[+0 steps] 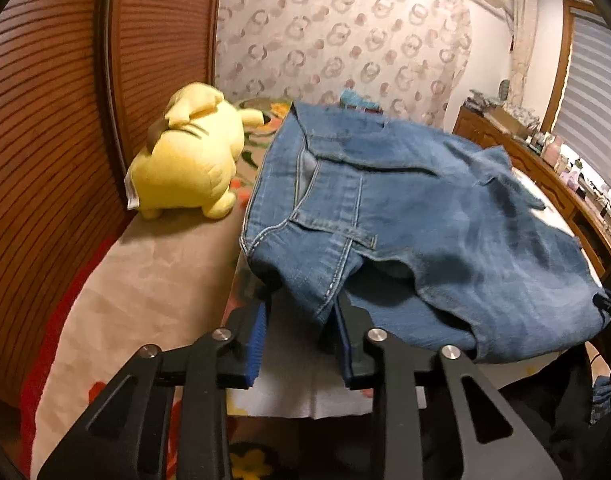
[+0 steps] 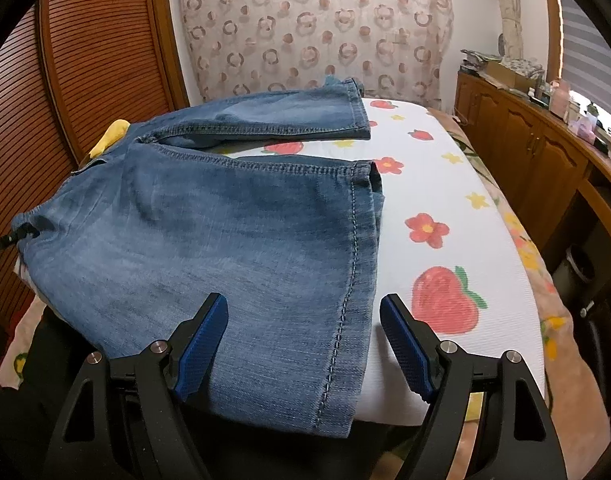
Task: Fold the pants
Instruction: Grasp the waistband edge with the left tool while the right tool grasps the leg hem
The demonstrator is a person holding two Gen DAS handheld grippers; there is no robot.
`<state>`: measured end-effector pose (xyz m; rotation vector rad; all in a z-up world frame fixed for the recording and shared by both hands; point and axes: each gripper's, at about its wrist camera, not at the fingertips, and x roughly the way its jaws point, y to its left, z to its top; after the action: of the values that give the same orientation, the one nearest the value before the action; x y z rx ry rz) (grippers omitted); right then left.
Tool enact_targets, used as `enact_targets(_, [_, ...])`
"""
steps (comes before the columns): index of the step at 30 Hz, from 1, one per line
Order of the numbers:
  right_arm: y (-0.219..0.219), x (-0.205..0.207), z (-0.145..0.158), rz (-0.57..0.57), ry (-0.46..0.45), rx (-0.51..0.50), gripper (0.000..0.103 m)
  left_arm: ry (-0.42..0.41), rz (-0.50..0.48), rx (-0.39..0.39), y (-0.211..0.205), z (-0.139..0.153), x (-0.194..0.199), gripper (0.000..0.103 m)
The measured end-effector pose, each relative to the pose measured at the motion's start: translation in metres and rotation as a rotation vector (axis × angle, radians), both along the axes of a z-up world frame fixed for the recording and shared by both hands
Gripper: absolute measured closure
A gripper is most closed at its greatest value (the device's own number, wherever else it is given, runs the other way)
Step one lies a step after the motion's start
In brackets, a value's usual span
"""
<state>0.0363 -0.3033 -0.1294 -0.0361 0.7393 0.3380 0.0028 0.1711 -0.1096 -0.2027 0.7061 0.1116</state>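
Blue jeans (image 1: 425, 208) lie across the bed with the waistband towards the left wrist camera. The near waist corner sits between the narrow jaws of my left gripper (image 1: 303, 294). It rests against the right pad (image 1: 345, 348), while white cover shows between it and the left pad (image 1: 259, 344). In the right wrist view the jeans (image 2: 225, 220) spread leftward, both leg hems to the right. My right gripper (image 2: 303, 300) stands wide open over the near leg's stitched edge, the pads not pressing. The left gripper's tip (image 2: 21, 234) shows at the far left edge of the denim.
A yellow plush toy (image 1: 189, 160) sits on the bed beside the waistband, against a louvred wooden door (image 1: 45, 120). The bed cover (image 2: 445, 208) is white with strawberries and flowers. A wooden sideboard (image 2: 525, 152) with clutter runs along the right.
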Motion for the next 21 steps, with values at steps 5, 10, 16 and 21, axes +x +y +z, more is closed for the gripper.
enact_targets(5, [0.001, 0.001, -0.002, -0.003, 0.016, -0.003, 0.023, -0.016, -0.001, 0.003, -0.001, 0.004, 0.001, 0.077])
enact_targets(10, [0.002, -0.004, -0.003, 0.000, 0.029, -0.018, 0.023, 0.002, 0.002, -0.001, -0.001, -0.002, 0.004, 0.077])
enact_targets(16, [0.003, -0.008, -0.001, 0.011, 0.024, -0.029, 0.041, -0.006, -0.001, -0.001, -0.002, -0.002, 0.004, 0.086])
enact_targets(21, [0.003, -0.005, 0.003, 0.038, 0.040, -0.006, 0.089, -0.074, -0.024, 0.033, -0.016, 0.018, 0.004, 0.092])
